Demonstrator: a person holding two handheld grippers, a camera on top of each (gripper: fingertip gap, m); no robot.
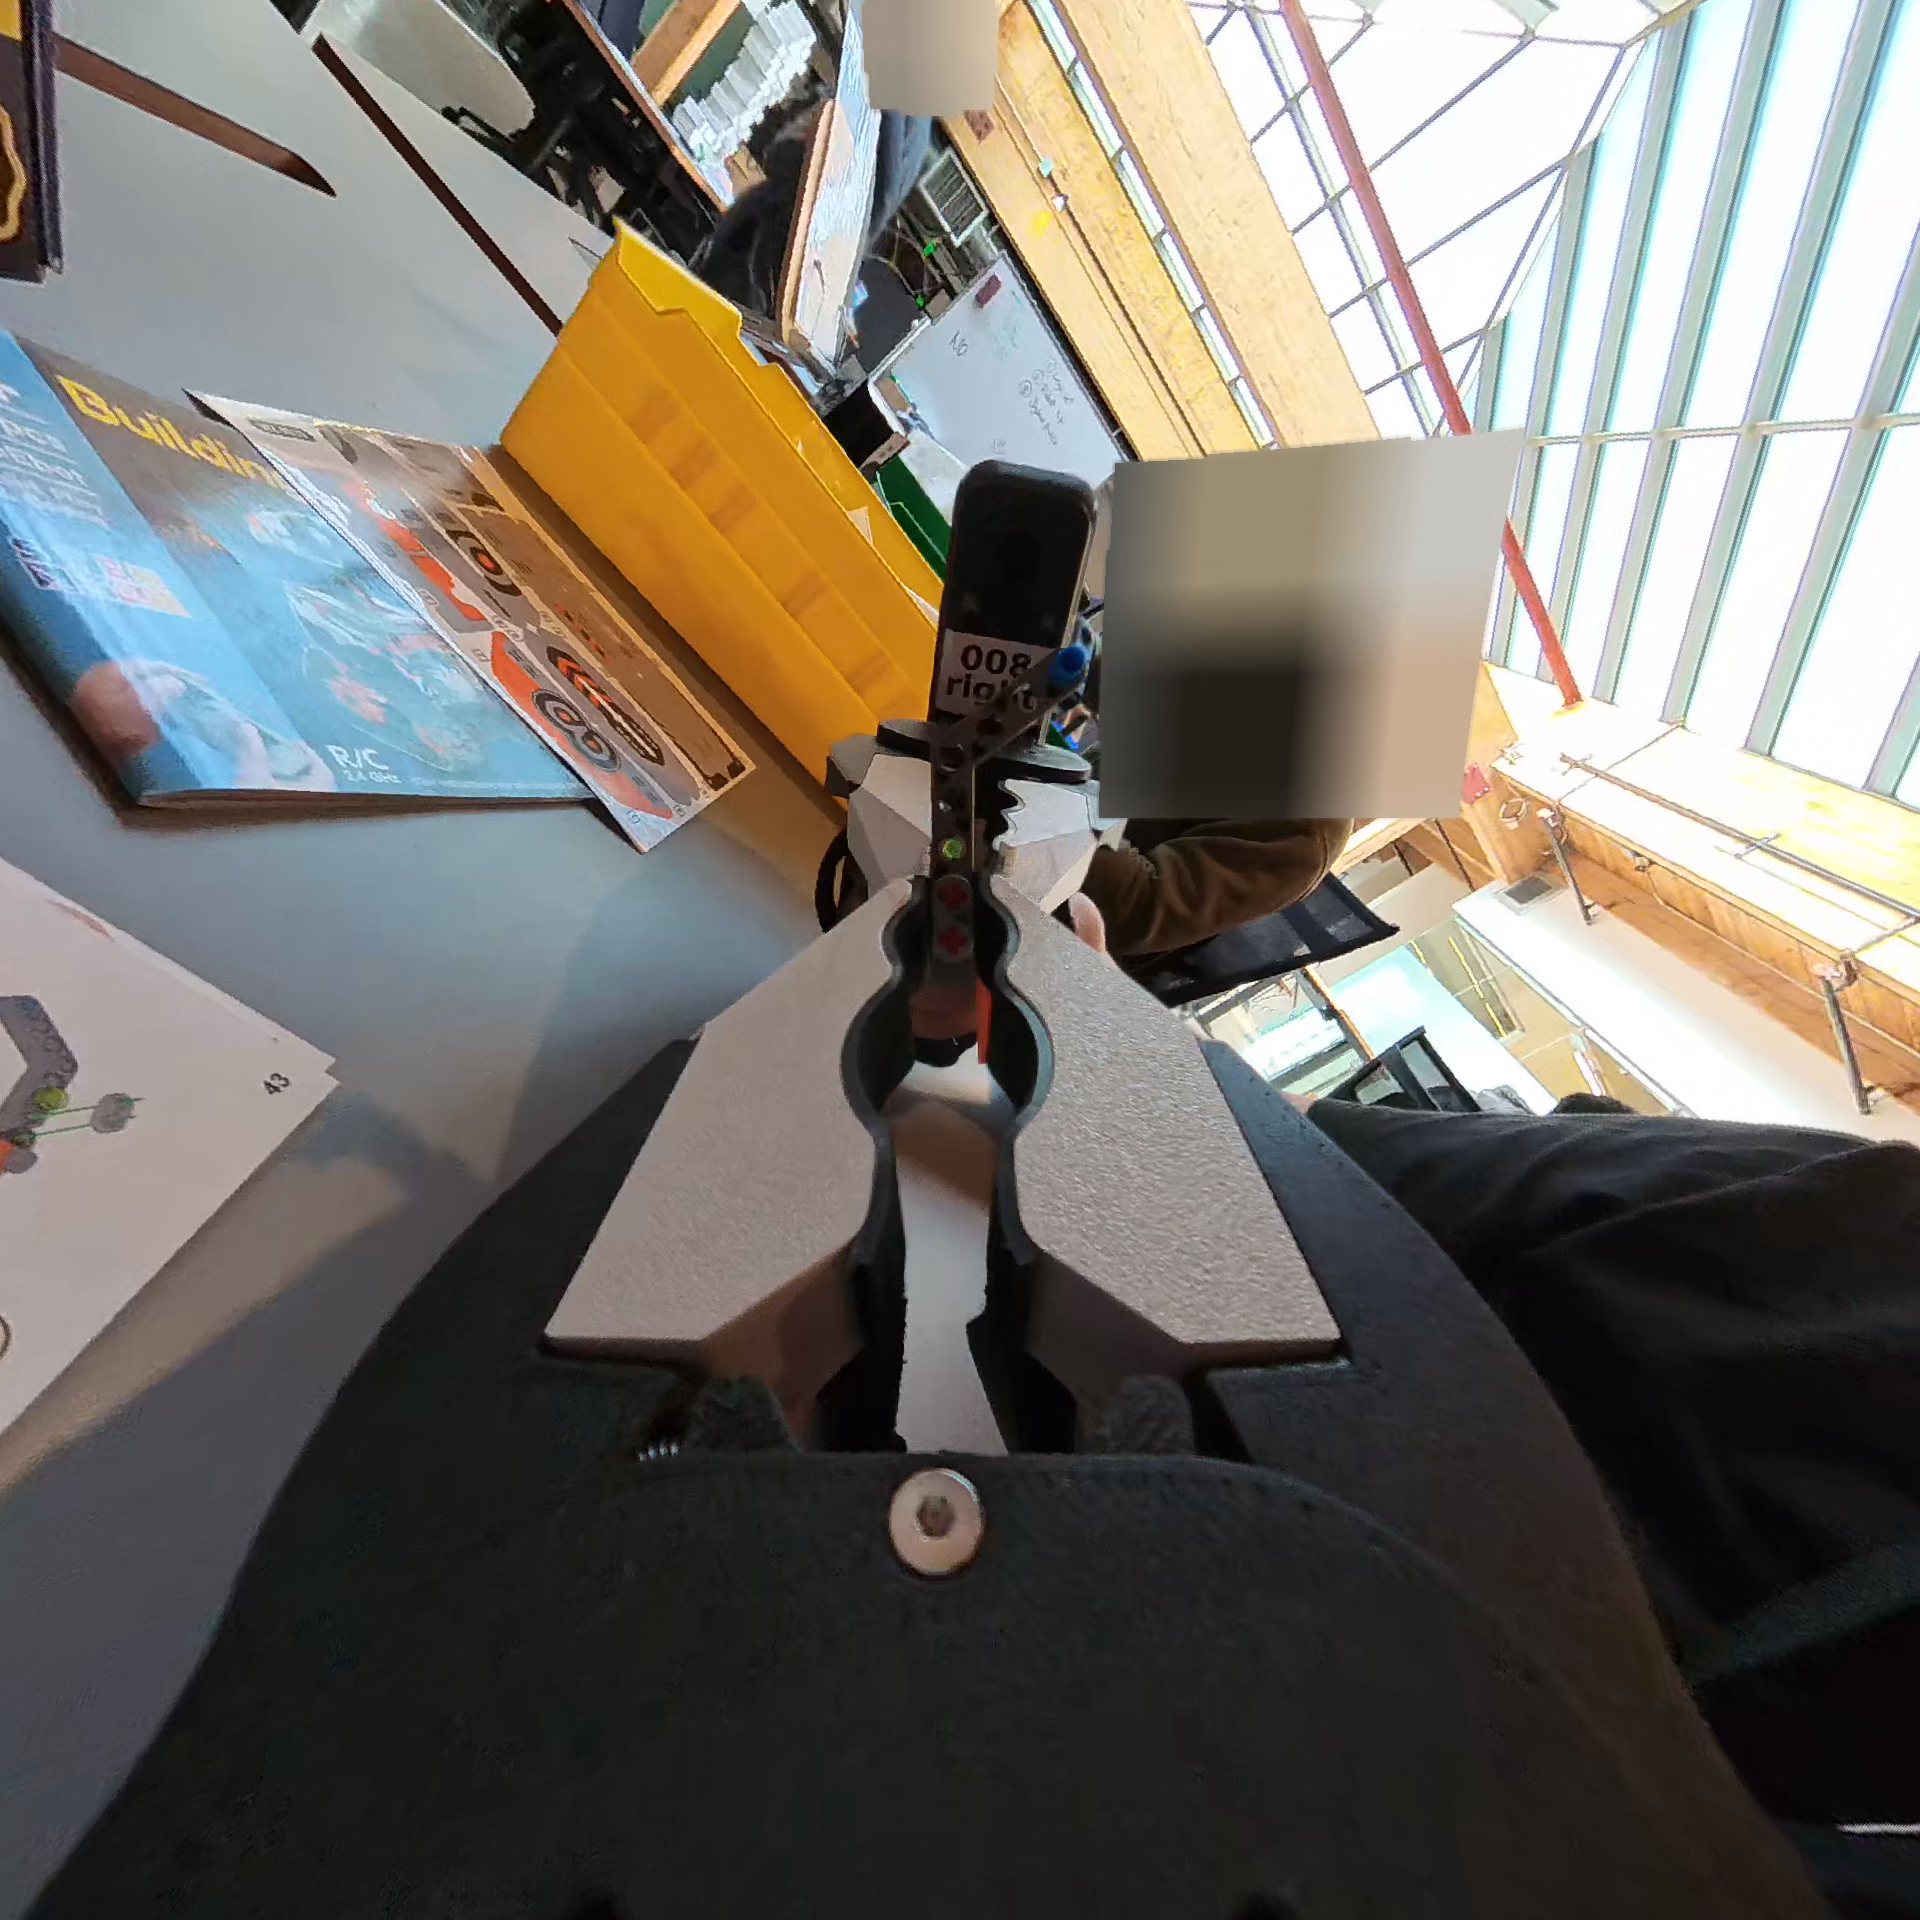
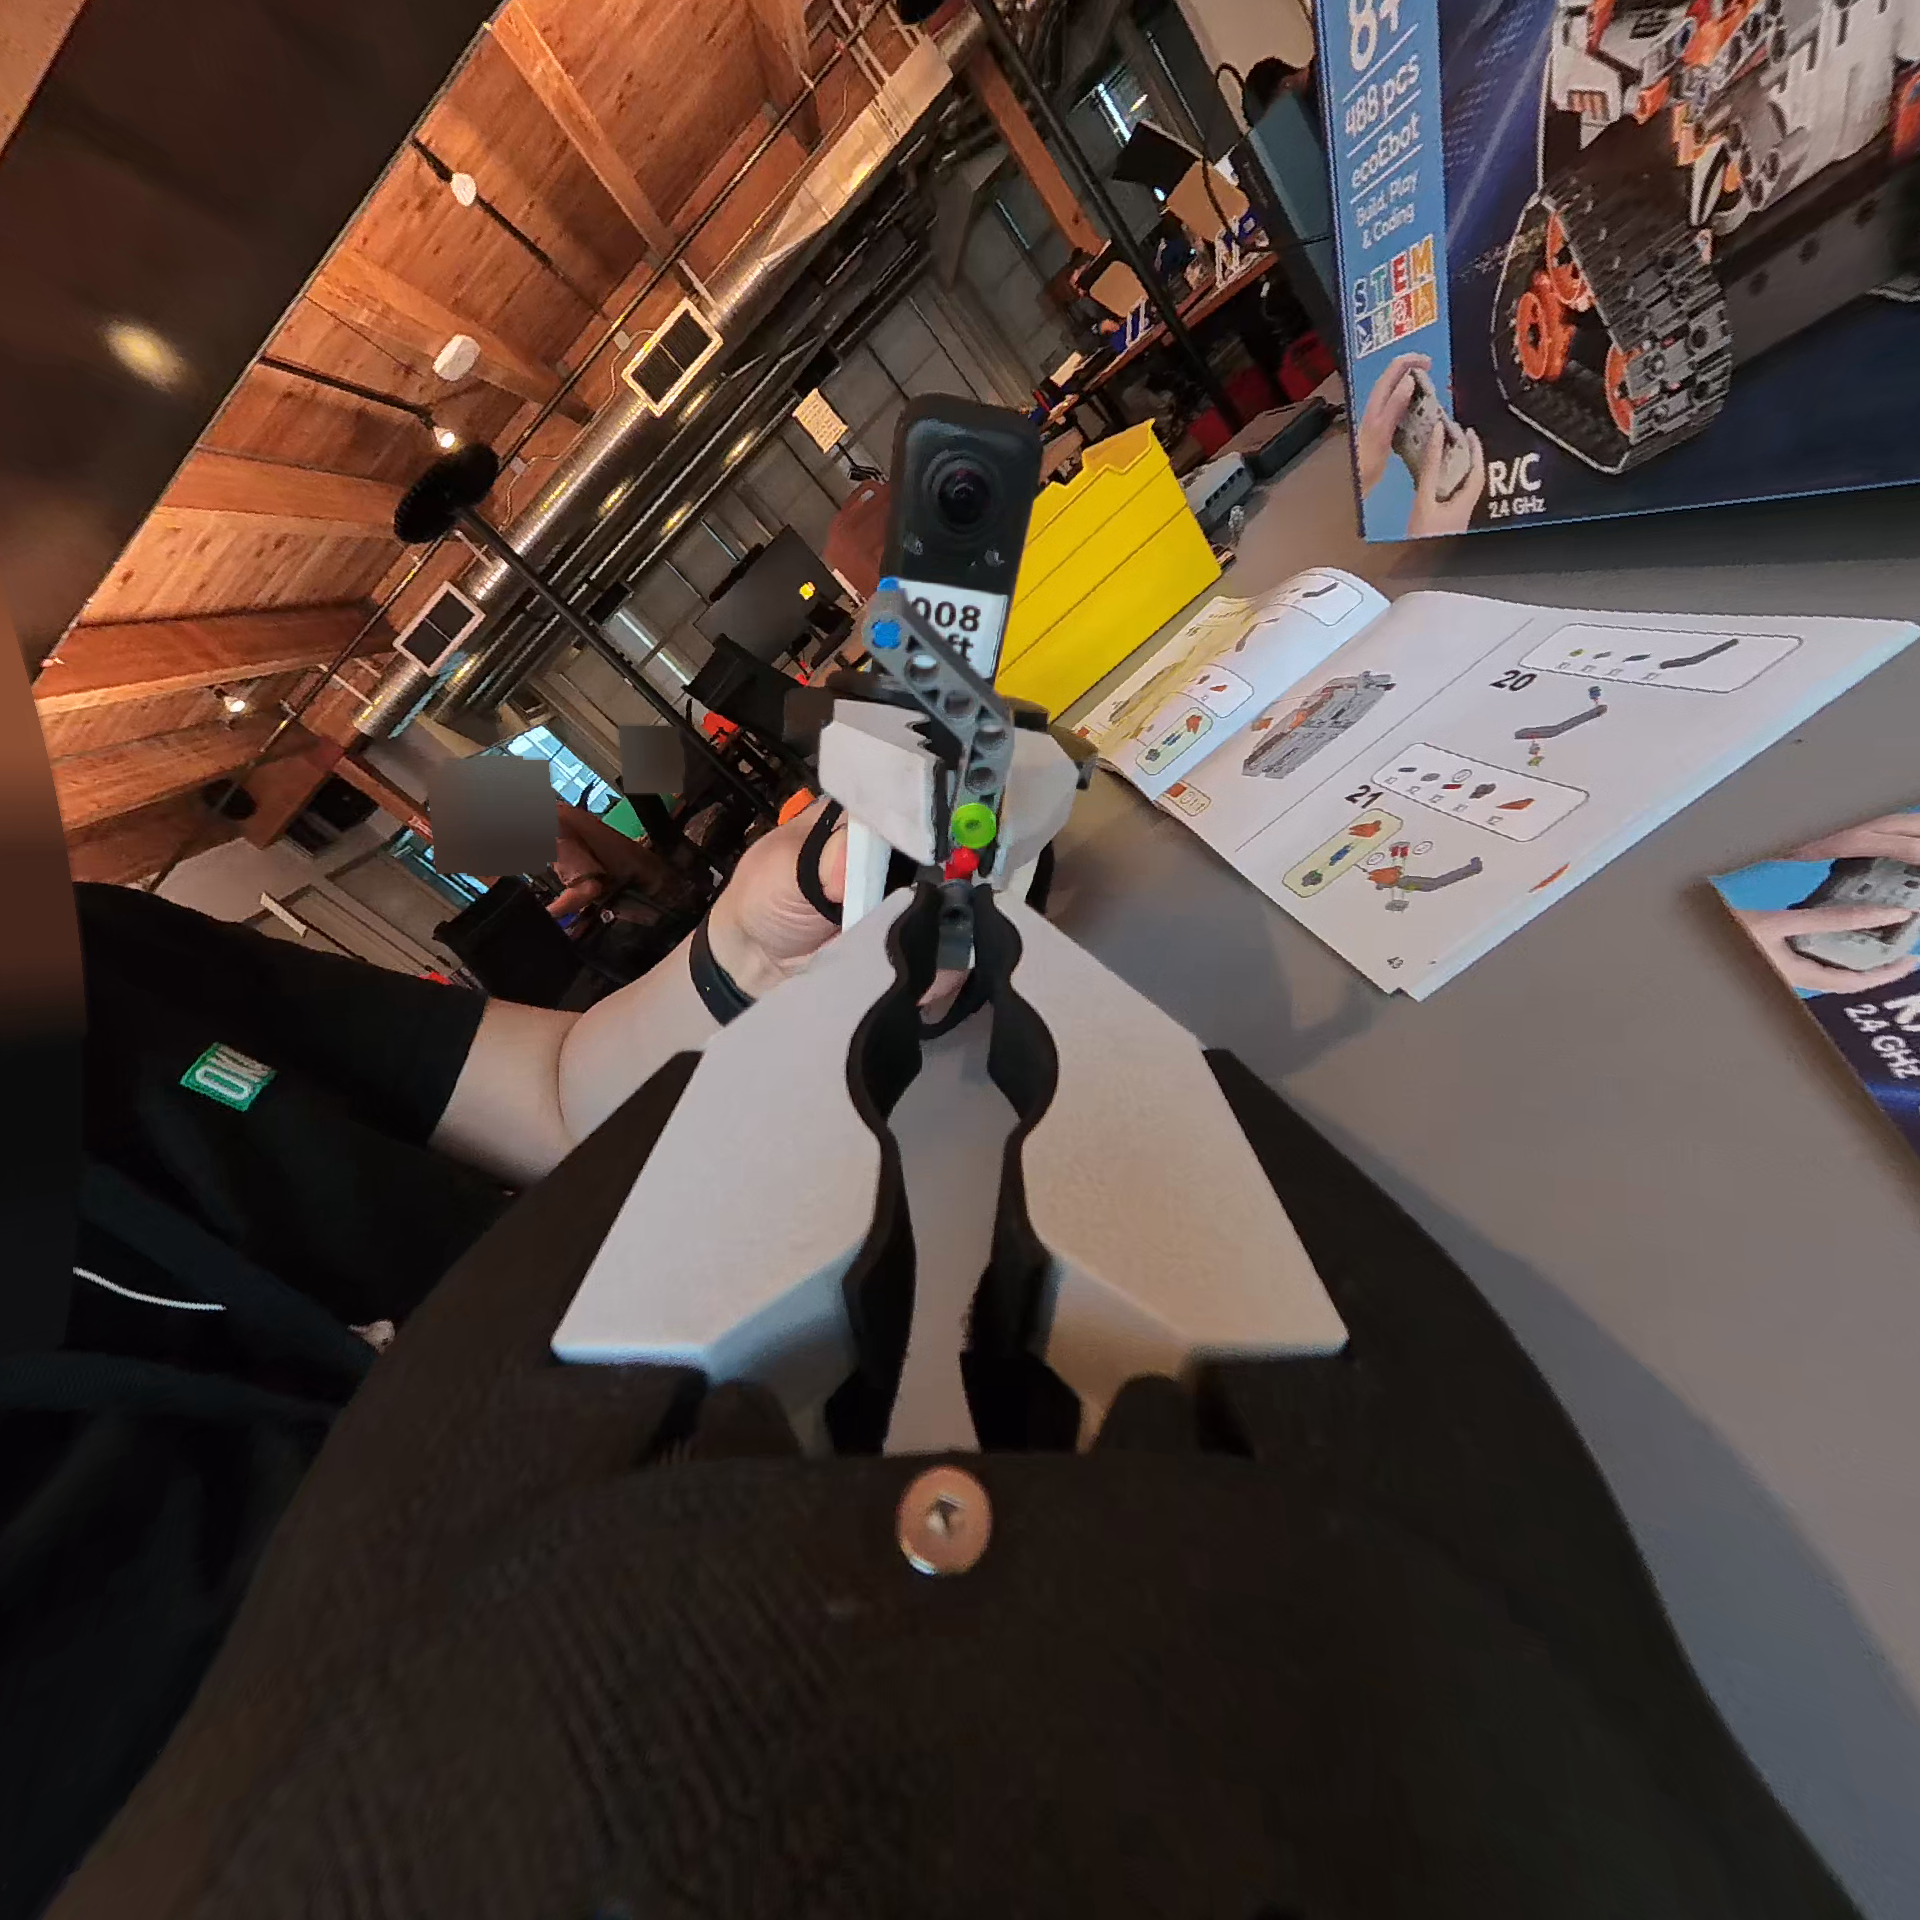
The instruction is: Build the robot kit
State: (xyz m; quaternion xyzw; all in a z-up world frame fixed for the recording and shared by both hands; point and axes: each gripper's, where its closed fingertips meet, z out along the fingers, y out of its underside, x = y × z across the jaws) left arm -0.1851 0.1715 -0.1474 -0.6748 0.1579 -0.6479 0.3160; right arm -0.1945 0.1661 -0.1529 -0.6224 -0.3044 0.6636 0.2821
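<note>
Both fingers (image 2: pixel 951 940) pinching grey holed beam (image 2: pixel 961 717), tips facing

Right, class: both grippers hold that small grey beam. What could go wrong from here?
Left gripper and right gripper both clamp one beam in mid-air; any twist or pull out of step could snap it loose. The green pin and red pin sit close to the jaws and could be knocked out.
</note>
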